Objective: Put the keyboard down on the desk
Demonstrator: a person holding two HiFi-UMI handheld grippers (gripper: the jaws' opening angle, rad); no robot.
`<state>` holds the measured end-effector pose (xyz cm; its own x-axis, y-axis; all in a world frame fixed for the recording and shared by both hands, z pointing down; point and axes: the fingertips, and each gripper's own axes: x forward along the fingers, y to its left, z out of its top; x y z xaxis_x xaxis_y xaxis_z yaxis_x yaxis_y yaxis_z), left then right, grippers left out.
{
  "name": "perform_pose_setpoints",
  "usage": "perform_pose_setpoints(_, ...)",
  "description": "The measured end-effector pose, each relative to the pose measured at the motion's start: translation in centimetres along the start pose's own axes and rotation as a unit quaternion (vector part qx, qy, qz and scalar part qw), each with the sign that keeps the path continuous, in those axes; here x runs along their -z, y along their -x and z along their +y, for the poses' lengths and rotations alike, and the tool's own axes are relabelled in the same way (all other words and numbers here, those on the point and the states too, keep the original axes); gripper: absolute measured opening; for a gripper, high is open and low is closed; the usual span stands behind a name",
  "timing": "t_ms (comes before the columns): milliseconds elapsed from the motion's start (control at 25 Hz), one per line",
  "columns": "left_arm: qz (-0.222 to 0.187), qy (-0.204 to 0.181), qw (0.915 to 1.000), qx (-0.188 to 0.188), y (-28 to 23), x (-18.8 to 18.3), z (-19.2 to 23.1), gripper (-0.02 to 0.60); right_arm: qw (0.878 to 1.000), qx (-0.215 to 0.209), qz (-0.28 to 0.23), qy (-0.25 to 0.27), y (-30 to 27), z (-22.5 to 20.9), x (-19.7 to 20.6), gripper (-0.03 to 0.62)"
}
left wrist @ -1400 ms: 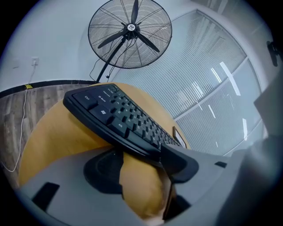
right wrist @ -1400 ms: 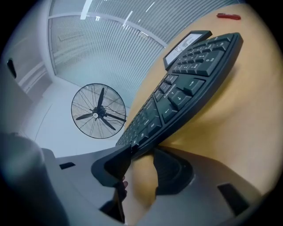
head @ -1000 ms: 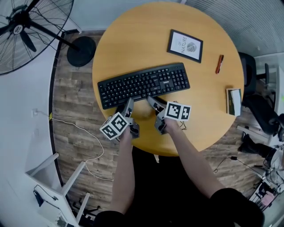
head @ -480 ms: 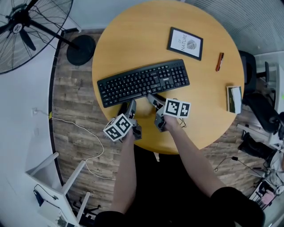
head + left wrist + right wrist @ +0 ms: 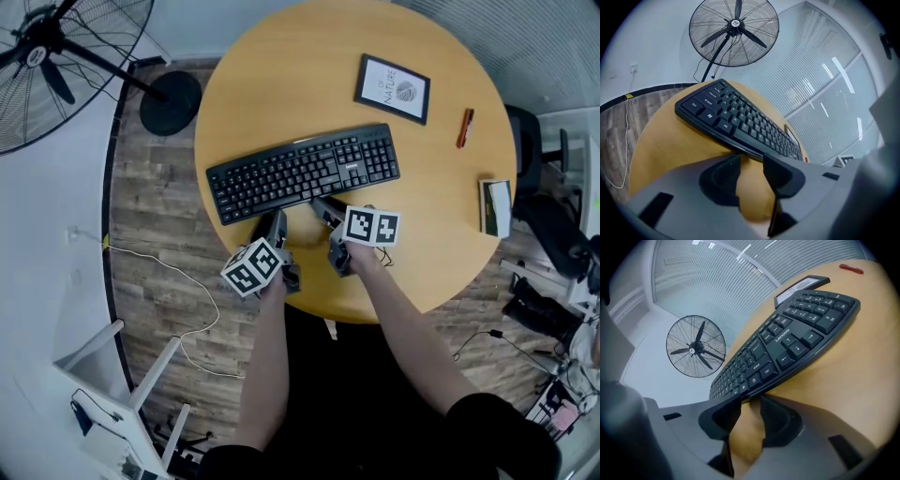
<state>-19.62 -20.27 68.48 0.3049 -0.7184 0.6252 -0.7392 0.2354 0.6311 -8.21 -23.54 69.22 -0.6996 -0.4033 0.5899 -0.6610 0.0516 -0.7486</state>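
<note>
- Round wooden counter [image 5: 281, 75] over a plank floor [image 5: 155, 253]. A standing fan [image 5: 56, 52] is off its left side, and the gripper views show ribbed blinds behind.
- Keyboard [image 5: 303, 172]: black, lying flat on the counter near its middle. It sits on a slant, the number-pad end a little farther from the person.
- Left gripper [image 5: 273, 225]: held low at the keyboard's near edge, toward its left half. Its fingers [image 5: 717, 176] have just been closing and stand a moderate gap apart. Only bare counter shows between them, and the tips sit just at the keyboard's front edge without clamping it.
- Right gripper [image 5: 324, 210]: at the near edge below the arrow keys. Its fingers [image 5: 780, 420] have also just been closing and now leave a narrow gap. Bare counter shows in the gap, and the keyboard edge lies just past the tips.
- Other items: a black-framed tablet [image 5: 393, 89], a red pen [image 5: 464, 129] and a small book [image 5: 495, 208], all well apart from the keyboard.
</note>
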Motion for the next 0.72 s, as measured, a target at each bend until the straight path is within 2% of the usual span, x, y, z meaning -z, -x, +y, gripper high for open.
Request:
perform_pose_setpoints(120, 0.006, -0.002, 0.9999, -0.009, -0.01, 0.19, 0.38, 0.123, 1.000, 0.004, 0.003, 0.004, -0.05, -0.03, 0.05, 0.137)
perform_pose_setpoints(240, 0.009, -0.003, 0.9998, -0.015, -0.07, 0.22, 0.57, 0.123, 1.000, 0.007, 0.004, 0.006, -0.04, -0.14, 0.16, 0.131)
perform_pose_setpoints(360, 0.009, 0.001, 0.9998, -0.016, -0.22, 0.17, 0.59, 0.120, 1.000, 0.011, 0.007, 0.004, 0.02, -0.40, 0.38, 0.110)
perform_pose_setpoints(520, 0.012, -0.007, 0.9995, -0.028, -0.11, 0.21, 0.89, 0.080, 1.000, 0.015, 0.004, 0.003, 0.20, -0.47, 0.25, 0.063)
perform_pose_setpoints(720, 0.006, -0.008, 0.9995, -0.030, 0.00, 0.04, 0.93, 0.078, 1.000, 0.013, -0.002, 0.003, 0.49, -0.46, -0.09, 0.063)
